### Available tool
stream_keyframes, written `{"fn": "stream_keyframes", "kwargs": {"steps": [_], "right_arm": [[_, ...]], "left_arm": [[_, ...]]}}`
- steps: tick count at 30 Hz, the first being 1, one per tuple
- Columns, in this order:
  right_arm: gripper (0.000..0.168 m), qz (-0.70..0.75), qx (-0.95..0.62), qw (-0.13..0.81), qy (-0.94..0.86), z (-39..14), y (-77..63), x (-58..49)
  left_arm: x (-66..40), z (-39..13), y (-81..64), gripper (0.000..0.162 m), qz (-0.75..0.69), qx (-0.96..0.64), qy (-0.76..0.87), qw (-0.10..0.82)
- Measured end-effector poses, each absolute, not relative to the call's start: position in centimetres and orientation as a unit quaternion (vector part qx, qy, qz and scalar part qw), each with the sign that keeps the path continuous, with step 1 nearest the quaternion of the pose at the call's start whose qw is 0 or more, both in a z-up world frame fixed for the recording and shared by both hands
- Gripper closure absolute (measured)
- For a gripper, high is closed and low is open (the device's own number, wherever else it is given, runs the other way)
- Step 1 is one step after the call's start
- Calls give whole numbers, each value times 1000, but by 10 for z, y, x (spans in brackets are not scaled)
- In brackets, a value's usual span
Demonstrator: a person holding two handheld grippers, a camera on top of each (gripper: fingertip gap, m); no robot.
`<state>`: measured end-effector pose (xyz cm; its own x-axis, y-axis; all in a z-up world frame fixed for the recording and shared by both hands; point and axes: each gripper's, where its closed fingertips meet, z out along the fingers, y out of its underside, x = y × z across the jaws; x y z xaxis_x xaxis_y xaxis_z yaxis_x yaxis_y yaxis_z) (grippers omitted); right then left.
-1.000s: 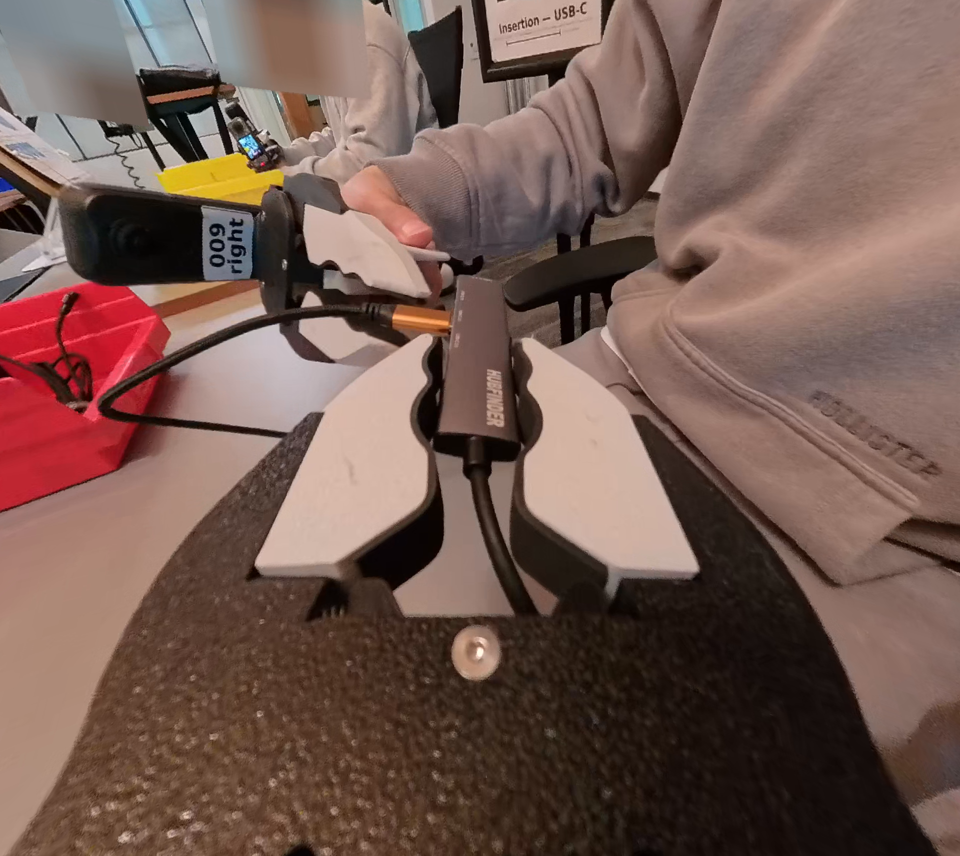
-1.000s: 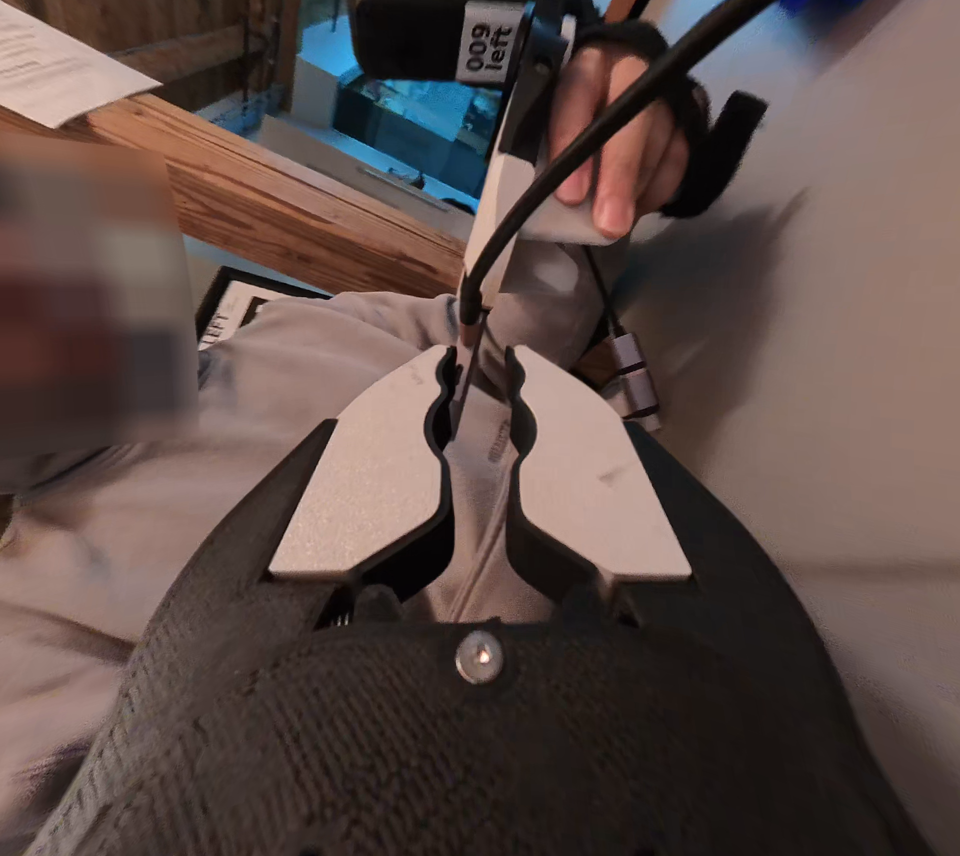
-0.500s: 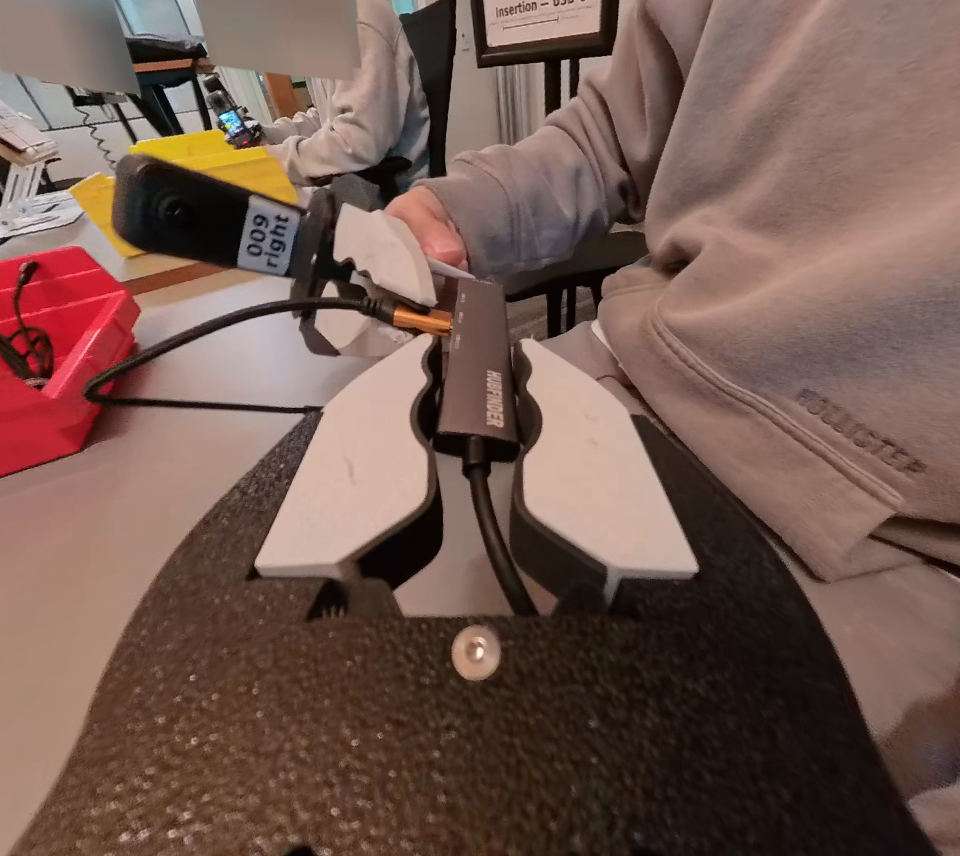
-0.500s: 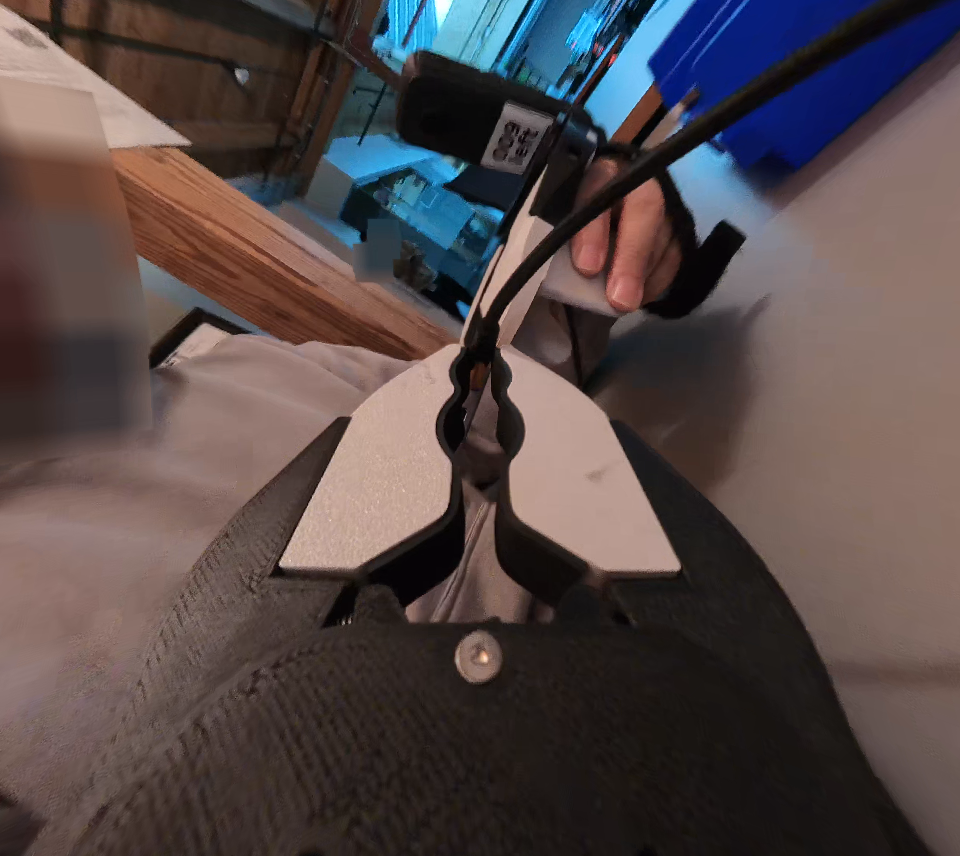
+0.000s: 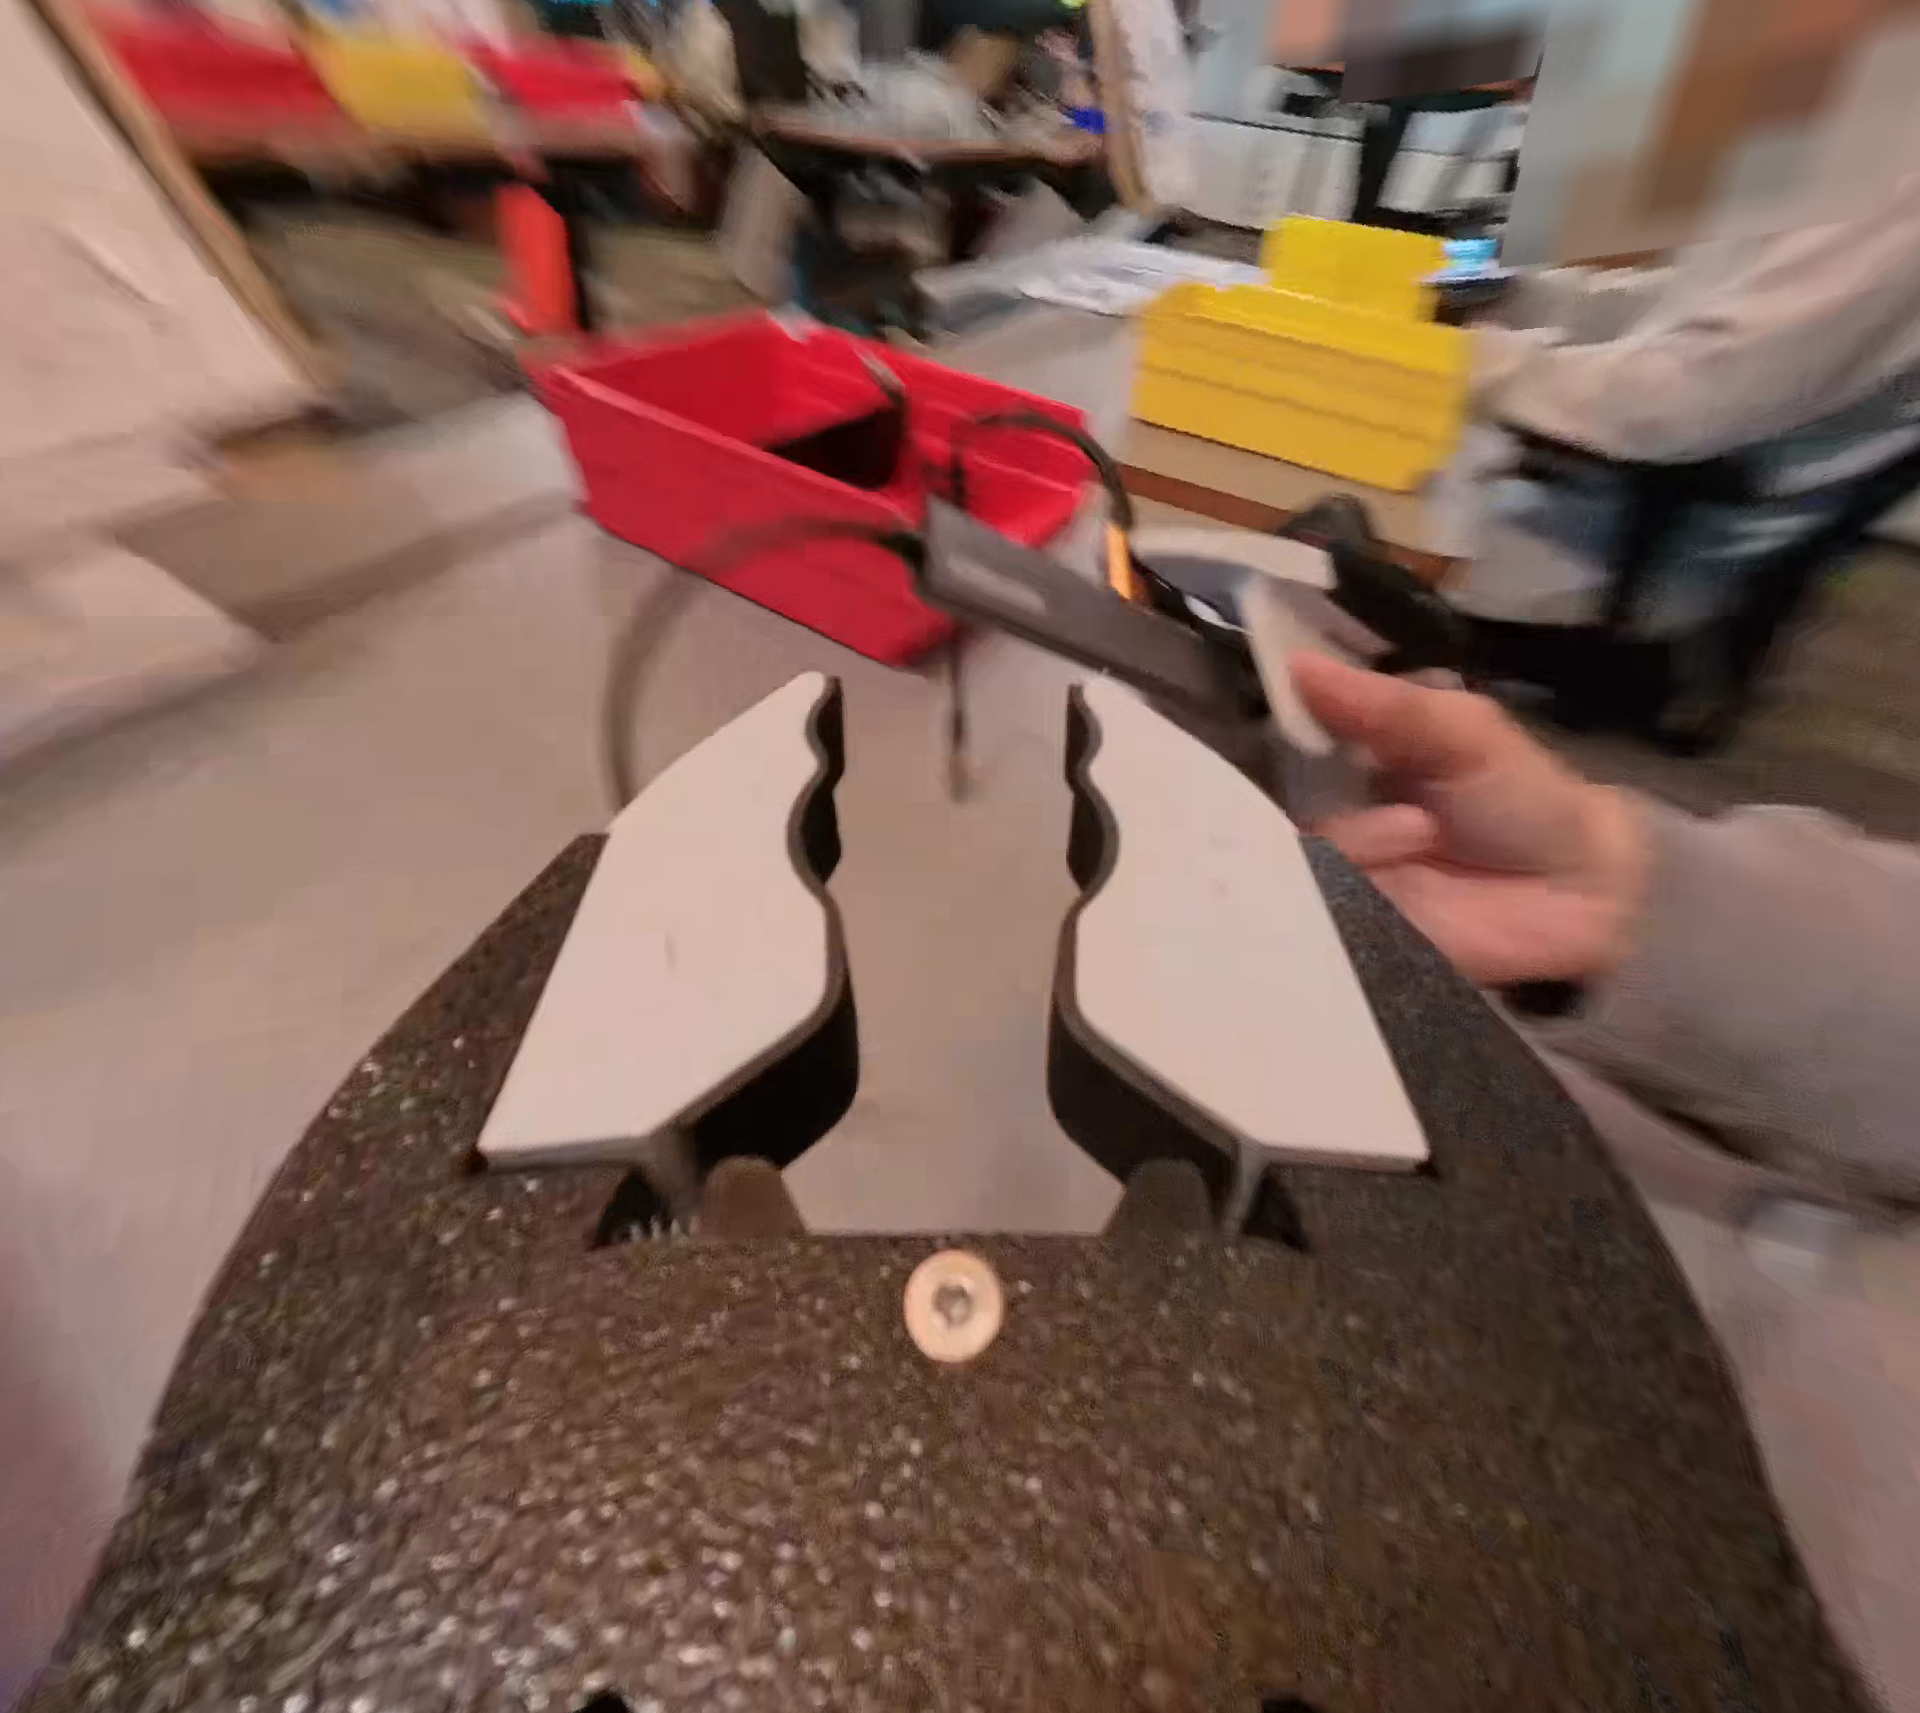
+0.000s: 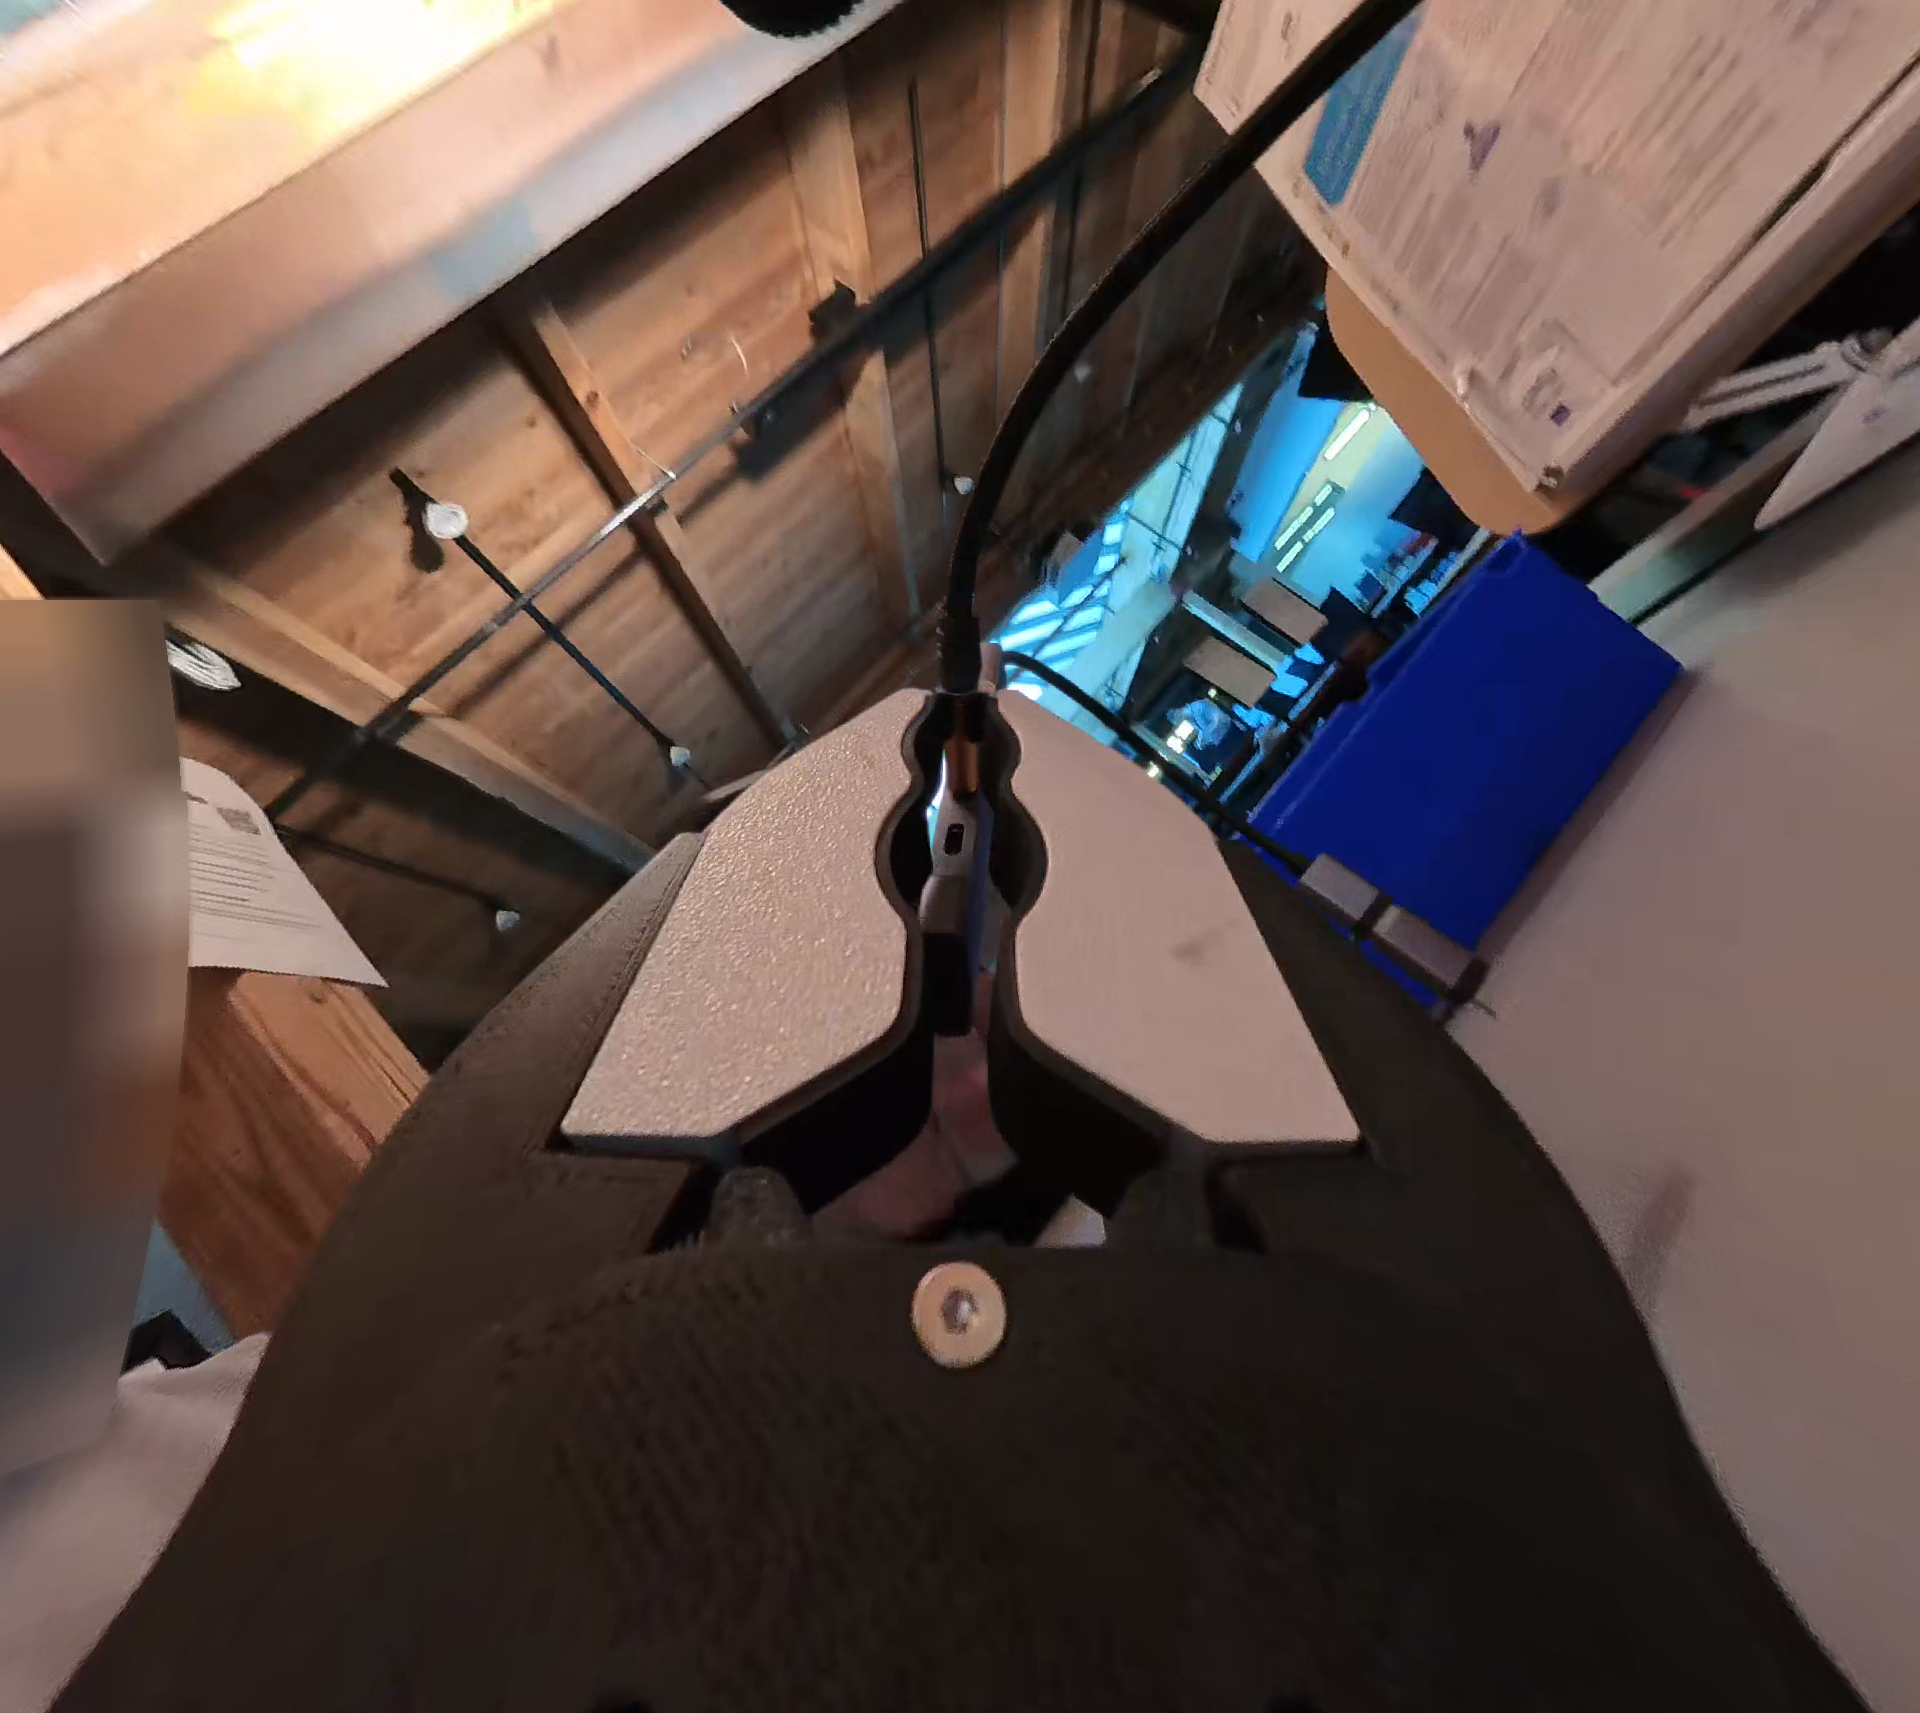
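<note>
My left gripper (image 5: 951, 707) is open and empty above the grey table (image 5: 312, 884). Just ahead of it, a dark grey hub (image 5: 1049, 614) hangs in the air, and its short cable (image 5: 956, 728) dangles between my fingertips. An orange-collared plug (image 5: 1117, 567) sits in the hub's side. The right gripper's white fingers (image 5: 1283, 655) hold that plug, with a hand (image 5: 1475, 842) behind them. In the right wrist view my right gripper (image 6: 961, 707) is shut on the orange plug (image 6: 964, 754). The hub (image 6: 948, 894) lies between the fingers, and the black cable (image 6: 1039, 416) arcs away.
A red bin (image 5: 769, 458) with black cables stands on the table behind the hub. A yellow bin (image 5: 1299, 364) stands farther right, beside another person's sleeve (image 5: 1714, 333). A blue bin (image 6: 1455, 780) and two grey plugs (image 6: 1382, 925) sit on the table at the right. The gap from one gripper's tips to the other's is roughly 8 centimeters.
My left gripper has opened, let go of the hub and swung away towards the red bin. The right gripper has closed on the orange plug and carries the hub by it.
</note>
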<state>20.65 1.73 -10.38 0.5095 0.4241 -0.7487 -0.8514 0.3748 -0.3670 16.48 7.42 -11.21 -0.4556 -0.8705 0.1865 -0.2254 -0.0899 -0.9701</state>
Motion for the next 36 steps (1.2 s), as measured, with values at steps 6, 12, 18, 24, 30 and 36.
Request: {"fn": "stream_keyframes", "kwargs": {"steps": [6, 12, 18, 24, 30, 36], "right_arm": [[162, 377, -404, 791, 263, -99, 24, 189], [162, 347, -439, 796, 230, -101, 26, 180], [141, 159, -665, 716, 141, -121, 17, 176], [136, 65, -814, 576, 37, -109, 27, 172], [145, 208, -864, 457, -28, -138, 57, 141], [158, 239, -818, 522, 20, -133, 70, 155]], "left_arm": [[170, -124, 27, 139, -736, -438, 516, -1], [164, -121, 20, 154, -777, -376, 504, -37], [166, -154, 39, 154, -708, -454, 531, -102], [146, -179, 34, 154, -625, -422, 650, -94], [127, -188, 15, 154, -579, -348, 733, -77], [147, -182, 37, 152, -592, -342, 728, 49]]}}
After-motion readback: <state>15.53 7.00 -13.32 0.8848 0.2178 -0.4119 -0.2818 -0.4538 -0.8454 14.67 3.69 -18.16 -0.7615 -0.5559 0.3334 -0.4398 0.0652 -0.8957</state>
